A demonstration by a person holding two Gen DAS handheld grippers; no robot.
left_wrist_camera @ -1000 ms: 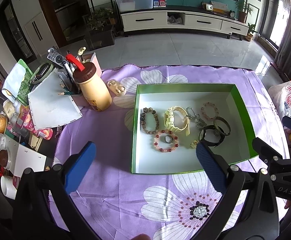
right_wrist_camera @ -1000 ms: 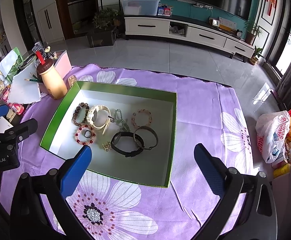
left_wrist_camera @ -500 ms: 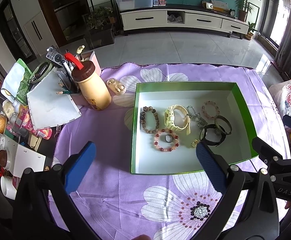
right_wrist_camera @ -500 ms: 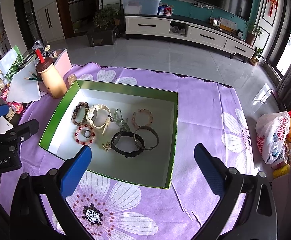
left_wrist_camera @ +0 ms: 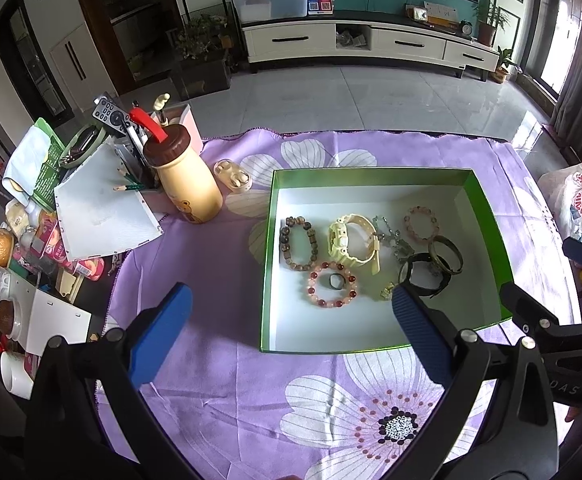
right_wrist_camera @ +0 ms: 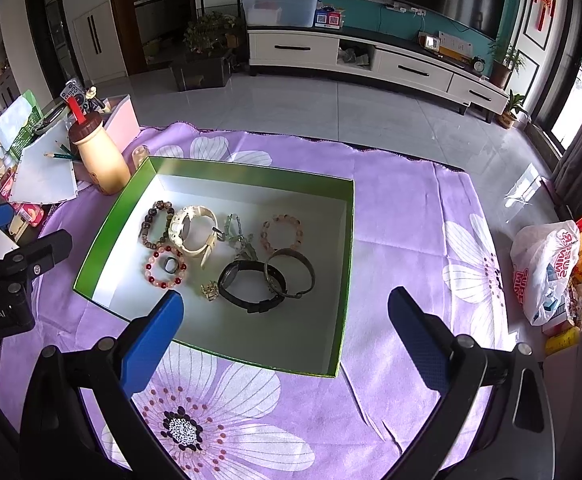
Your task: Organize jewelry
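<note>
A green box (left_wrist_camera: 487, 208) (right_wrist_camera: 349, 240) with a white floor sits on the purple flowered cloth (left_wrist_camera: 219, 280). Inside lie a brown bead bracelet (left_wrist_camera: 296, 246) (right_wrist_camera: 155, 224), a cream watch (left_wrist_camera: 351, 242) (right_wrist_camera: 193, 230), a red and pink bead bracelet (left_wrist_camera: 333, 284) (right_wrist_camera: 165, 266) with a dark ring (left_wrist_camera: 336, 280) inside it, a pink bead bracelet (left_wrist_camera: 421, 222) (right_wrist_camera: 282, 232), a black watch (left_wrist_camera: 425, 276) (right_wrist_camera: 247, 282), a metal bangle (left_wrist_camera: 447, 250) (right_wrist_camera: 291, 272), a chain (left_wrist_camera: 391, 236) and a small gold piece (right_wrist_camera: 209, 291). My left gripper (left_wrist_camera: 287, 336) and right gripper (right_wrist_camera: 285, 332) are both open and empty, held above the box's near edge.
A cream bottle with a brown cap (left_wrist_camera: 183, 180) and an earbud case (left_wrist_camera: 233, 176) stand left of the box. Papers, a pen holder, a remote and snacks crowd the table's left side (left_wrist_camera: 91, 208). A plastic bag (right_wrist_camera: 547, 268) lies at the right edge.
The views have shifted only slightly; both grippers stay open and the jewelry in the box has not moved.
</note>
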